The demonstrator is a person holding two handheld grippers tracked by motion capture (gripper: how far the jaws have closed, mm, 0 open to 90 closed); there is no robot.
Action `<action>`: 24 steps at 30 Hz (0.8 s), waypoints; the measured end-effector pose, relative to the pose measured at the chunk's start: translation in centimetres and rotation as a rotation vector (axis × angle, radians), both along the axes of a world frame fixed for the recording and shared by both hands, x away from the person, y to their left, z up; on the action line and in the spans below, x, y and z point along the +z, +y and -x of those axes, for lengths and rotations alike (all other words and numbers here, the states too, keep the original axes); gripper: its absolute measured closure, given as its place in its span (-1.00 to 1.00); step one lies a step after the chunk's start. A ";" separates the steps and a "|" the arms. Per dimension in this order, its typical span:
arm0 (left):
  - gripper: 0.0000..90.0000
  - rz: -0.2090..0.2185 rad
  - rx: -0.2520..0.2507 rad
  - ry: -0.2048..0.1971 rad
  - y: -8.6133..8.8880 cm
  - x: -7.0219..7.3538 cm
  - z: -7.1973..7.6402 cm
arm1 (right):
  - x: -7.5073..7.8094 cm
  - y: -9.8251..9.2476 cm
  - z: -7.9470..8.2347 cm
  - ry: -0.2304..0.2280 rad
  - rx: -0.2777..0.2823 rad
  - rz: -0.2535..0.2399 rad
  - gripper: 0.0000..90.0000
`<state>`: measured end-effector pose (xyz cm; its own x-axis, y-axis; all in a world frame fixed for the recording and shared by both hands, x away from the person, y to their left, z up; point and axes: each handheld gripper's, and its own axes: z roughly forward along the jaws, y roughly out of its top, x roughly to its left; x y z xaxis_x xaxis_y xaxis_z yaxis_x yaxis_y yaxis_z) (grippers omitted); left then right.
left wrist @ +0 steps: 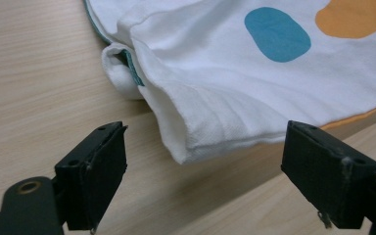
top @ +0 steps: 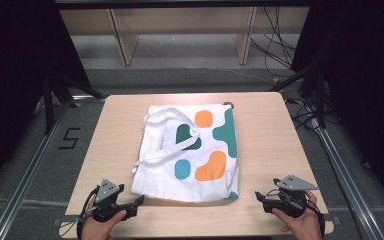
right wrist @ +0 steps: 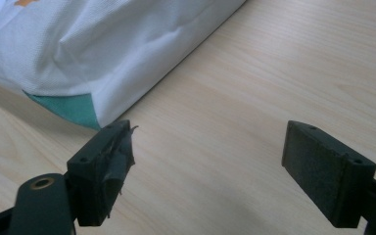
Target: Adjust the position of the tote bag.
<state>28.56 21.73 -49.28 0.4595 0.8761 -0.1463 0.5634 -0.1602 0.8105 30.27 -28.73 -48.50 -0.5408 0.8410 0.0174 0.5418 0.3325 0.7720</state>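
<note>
Tote bag (top: pixel 190 152) lies flat on the middle of the desk (top: pixel 270 150), mouth and handles toward the far left, bottom edge toward the person. Material: white woven cloth, fine grain visible in both tool views; soft, creased, with shallow folds along the near edge. Print: rounded blobs in orange, dark green and teal-blue. One long strap (top: pixel 167 150) loops across the left half of the bag, the other curves at the far left corner. Desk surface: pale wood-grain laminate, smooth, rounded corners.

Left tool (top: pixel 122 207) sits at the near left of the desk, just short of the bag's near left corner. In the left tool view its black jaws stand wide apart, nothing between the pads; a folded white corner (left wrist: pixel 210 132) of cloth hangs just ahead of the gap, with a thin green seam edge beside it. Whether that corner touches the desk cannot be told.

Right tool (top: pixel 266 199) sits at the near right, beside the bag's near right corner, apart from it. Its jaws also stand wide apart and empty over bare desk; a green triangle of cloth (right wrist: pixel 68 108) shows at the bag's corner, near the left jaw. Left jaw pad looks frayed.

Bag's interior is hidden. A small ring at the far edge of the desk is too small to identify.
</note>
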 end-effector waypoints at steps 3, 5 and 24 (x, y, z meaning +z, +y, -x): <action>-0.65 0.008 0.006 -0.007 -0.1 0.0 0.0 | 0.1 0.2 0.0 -0.014 -0.006 0.013 -0.59; -0.66 0.008 0.003 -0.005 0.0 0.0 0.0 | 0.2 0.3 0.1 -0.002 0.005 0.013 -0.58; -0.42 -0.012 0.000 -0.003 -0.1 0.0 -0.2 | 0.3 2.5 -0.1 -0.025 0.078 0.018 -0.49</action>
